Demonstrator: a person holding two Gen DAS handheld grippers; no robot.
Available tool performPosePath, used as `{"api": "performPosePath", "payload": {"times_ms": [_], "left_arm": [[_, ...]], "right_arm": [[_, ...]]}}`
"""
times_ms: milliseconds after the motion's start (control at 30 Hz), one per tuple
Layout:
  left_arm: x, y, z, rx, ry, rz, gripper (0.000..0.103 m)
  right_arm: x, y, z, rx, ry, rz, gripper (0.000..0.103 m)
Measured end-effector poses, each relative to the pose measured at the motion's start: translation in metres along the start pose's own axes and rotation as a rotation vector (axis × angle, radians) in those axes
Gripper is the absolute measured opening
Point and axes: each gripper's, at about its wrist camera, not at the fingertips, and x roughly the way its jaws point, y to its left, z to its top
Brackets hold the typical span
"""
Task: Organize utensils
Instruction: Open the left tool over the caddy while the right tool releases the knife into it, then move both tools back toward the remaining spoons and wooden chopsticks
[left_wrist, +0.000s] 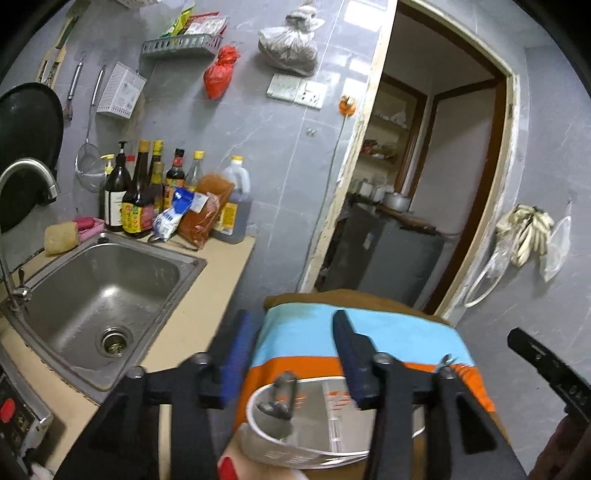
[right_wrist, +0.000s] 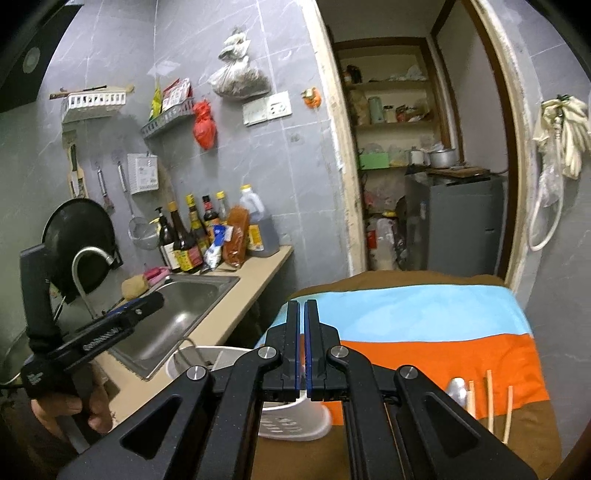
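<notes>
My left gripper (left_wrist: 291, 332) hangs with its blue-padded fingers (left_wrist: 236, 343) spread wide and nothing between them, above a white utensil holder (left_wrist: 314, 417) that stands on the striped cloth (left_wrist: 399, 332). My right gripper (right_wrist: 303, 332) has its jaws pressed almost together, only a thin slit between the pads, and grips nothing. It is raised over the same cloth of blue, orange and brown bands, which covers the table beside the counter (right_wrist: 255, 291).

A steel sink (left_wrist: 99, 291) is set into that beige counter, its curved faucet (left_wrist: 29, 177) arching at the left. Sauce bottles (left_wrist: 140, 192) and packets crowd the back corner against grey wall tiles. A black pan (left_wrist: 26, 147) leans behind the faucet; a strainer (left_wrist: 88, 166) hangs on the wall. An open doorway (right_wrist: 417, 147) shows pantry shelves.

Chopsticks (right_wrist: 489, 398) and a spoon (right_wrist: 458, 389) lie on the orange and brown bands, to the right of my right gripper and apart from the holder. Something metallic sits inside the holder, too blurred to name.
</notes>
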Motion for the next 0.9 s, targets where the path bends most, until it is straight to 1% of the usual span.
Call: {"api": "performPosePath", "payload": {"times_ms": [33, 100, 133, 167, 200, 267, 300, 333, 367, 400, 467, 500, 567, 633, 700, 800, 867, 900], "left_arm": [[-0.002, -0.003, 0.001, 0.003, -0.002, -0.006, 0.048], [-0.006, -0.012, 0.004, 0.015, -0.002, -0.019, 0.053], [-0.008, -0.017, 0.005, 0.022, -0.005, -0.028, 0.058], [-0.011, -0.023, 0.006, 0.027, -0.013, -0.04, 0.062], [-0.013, -0.027, 0.006, 0.03, -0.018, -0.046, 0.064], [-0.018, -0.039, 0.007, 0.04, -0.027, -0.069, 0.072], [-0.02, -0.044, 0.008, 0.045, -0.027, -0.079, 0.073], [-0.021, -0.05, 0.008, 0.051, -0.027, -0.09, 0.076], [-0.022, -0.057, 0.007, 0.057, -0.028, -0.1, 0.079], [-0.023, -0.061, 0.007, 0.062, -0.03, -0.107, 0.08], [-0.026, -0.077, 0.006, 0.082, -0.036, -0.129, 0.088], [-0.028, -0.084, 0.005, 0.089, -0.041, -0.138, 0.09], [-0.029, -0.098, 0.003, 0.1, -0.052, -0.155, 0.093], [-0.03, -0.11, 0.001, 0.111, -0.062, -0.17, 0.095], [-0.03, -0.122, -0.001, 0.122, -0.071, -0.184, 0.096], [-0.027, -0.144, -0.006, 0.14, -0.077, -0.198, 0.1], [-0.024, -0.157, -0.011, 0.152, -0.071, -0.204, 0.102], [-0.024, -0.162, -0.012, 0.156, -0.068, -0.204, 0.102]], "right_arm": [[-0.004, -0.003, 0.002, 0.001, -0.006, -0.009, 0.004], [-0.012, -0.01, 0.005, 0.004, -0.021, -0.031, 0.02], [-0.019, -0.016, 0.006, 0.01, -0.036, -0.043, 0.037], [-0.026, -0.021, 0.007, 0.017, -0.055, -0.049, 0.046], [-0.032, -0.025, 0.008, 0.021, -0.072, -0.057, 0.047], [-0.041, -0.034, 0.011, 0.019, -0.082, -0.083, 0.047], [-0.046, -0.038, 0.012, 0.017, -0.088, -0.094, 0.047], [-0.052, -0.043, 0.013, 0.016, -0.095, -0.107, 0.049], [-0.056, -0.047, 0.015, 0.014, -0.103, -0.12, 0.057], [-0.062, -0.051, 0.016, 0.011, -0.115, -0.134, 0.062], [-0.072, -0.06, 0.019, 0.006, -0.14, -0.161, 0.074], [-0.076, -0.063, 0.021, 0.005, -0.148, -0.173, 0.076], [-0.087, -0.075, 0.023, 0.004, -0.168, -0.213, 0.086], [-0.095, -0.087, 0.024, 0.004, -0.184, -0.246, 0.091], [-0.102, -0.098, 0.026, 0.008, -0.193, -0.275, 0.092], [-0.112, -0.115, 0.026, 0.013, -0.196, -0.302, 0.094], [-0.117, -0.128, 0.026, 0.018, -0.188, -0.314, 0.098], [-0.119, -0.133, 0.026, 0.019, -0.184, -0.318, 0.098]]}}
